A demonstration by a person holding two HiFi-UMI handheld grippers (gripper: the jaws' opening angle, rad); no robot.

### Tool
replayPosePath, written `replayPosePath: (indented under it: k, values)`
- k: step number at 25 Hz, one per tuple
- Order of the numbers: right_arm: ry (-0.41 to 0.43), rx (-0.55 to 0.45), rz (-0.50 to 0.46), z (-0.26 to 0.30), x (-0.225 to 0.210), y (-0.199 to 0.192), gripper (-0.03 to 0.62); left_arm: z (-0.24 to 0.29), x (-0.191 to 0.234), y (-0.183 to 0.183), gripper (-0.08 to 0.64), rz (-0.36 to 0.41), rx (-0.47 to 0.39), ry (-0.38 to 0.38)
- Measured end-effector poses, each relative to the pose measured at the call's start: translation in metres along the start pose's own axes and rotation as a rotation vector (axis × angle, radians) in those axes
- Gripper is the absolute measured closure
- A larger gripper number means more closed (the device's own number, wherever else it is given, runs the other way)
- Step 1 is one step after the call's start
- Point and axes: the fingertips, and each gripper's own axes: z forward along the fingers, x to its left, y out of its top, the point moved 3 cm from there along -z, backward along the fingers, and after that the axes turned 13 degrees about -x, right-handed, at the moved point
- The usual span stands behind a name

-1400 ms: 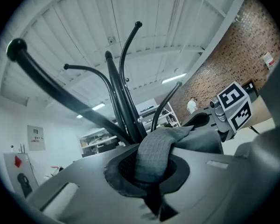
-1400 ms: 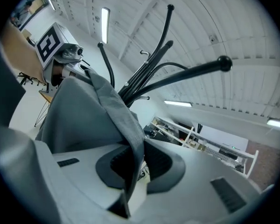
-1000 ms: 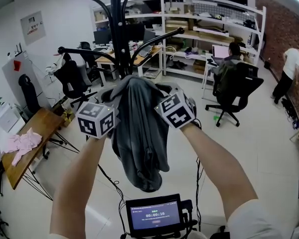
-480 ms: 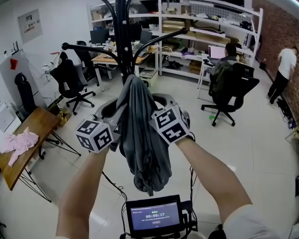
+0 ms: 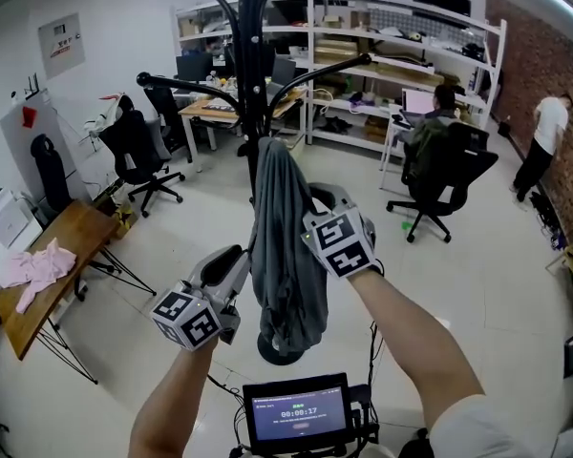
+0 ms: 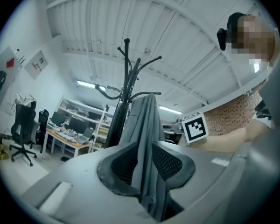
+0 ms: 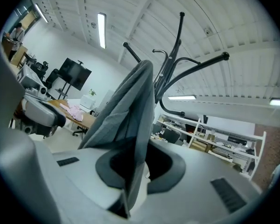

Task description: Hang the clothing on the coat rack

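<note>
1. The grey garment point(image 5: 285, 265) hangs as 1 long, narrow drape. Its long axis runs straight up and down, and it sits just in front of the black coat rack point(image 5: 255, 65), in the middle of the scene.
2. The garment's top is bunched against the rack's pole, where a short arm sticks out. It looks draped over that arm, though the cloth hides the contact.
3. The right gripper point(image 7: 137, 164) is clamped on the garment. Its jaws are pinched together on a fold at the drape's right edge, about halfway down.
4. The left gripper point(image 6: 147, 164) sits lower, to the near left of the garment, and is tilted up toward it. Its jaws have just been opening and now stand apart. A strip of the grey cloth shows in the gap between them, but the pads are not pressing on it.
5. The right hand is therefore the nearer of the 2 hands and the only one gripping. Judged from this, the coming move turns on whether the rack's arm bears the cloth once the right jaws let go.
6. No container is in play. The far shelves point(image 5: 401, 65) hold boxes, and a pink cloth point(image 5: 36, 270) lies on the wooden table point(image 5: 72, 246) at the left, well apart from the rack.
</note>
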Motion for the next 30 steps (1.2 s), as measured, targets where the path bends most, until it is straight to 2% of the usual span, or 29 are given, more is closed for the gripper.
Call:
replayPosePath:
  k: [8,12,14,15,16,24,30]
  values:
    - [0.009,-0.047,0.040,-0.007,0.006,0.004,0.554,-0.048,-0.031,-0.018,0.460,-0.086,-0.007,0.023]
    - [0.014,-0.078,0.028,-0.012,0.009,0.006,0.517,-0.066,-0.039,-0.022,0.460,-0.115,0.001,0.038]
    - [0.022,-0.087,0.030,-0.014,0.011,0.008,0.504,-0.070,-0.040,-0.022,0.460,-0.114,0.009,0.043]
    - [0.028,-0.088,0.032,-0.015,0.012,0.007,0.449,-0.072,-0.041,-0.021,0.460,-0.108,0.014,0.045]
    - [0.034,-0.085,0.033,-0.017,0.013,0.005,0.428,-0.074,-0.041,-0.021,0.460,-0.102,0.018,0.047]
    - [0.005,-0.067,0.043,-0.035,0.010,-0.008,0.427,-0.082,-0.044,-0.019,0.459,-0.096,0.029,0.037]
    - [-0.033,-0.091,0.072,-0.054,0.007,0.001,0.428,-0.082,-0.044,-0.015,0.459,-0.090,0.040,0.034]
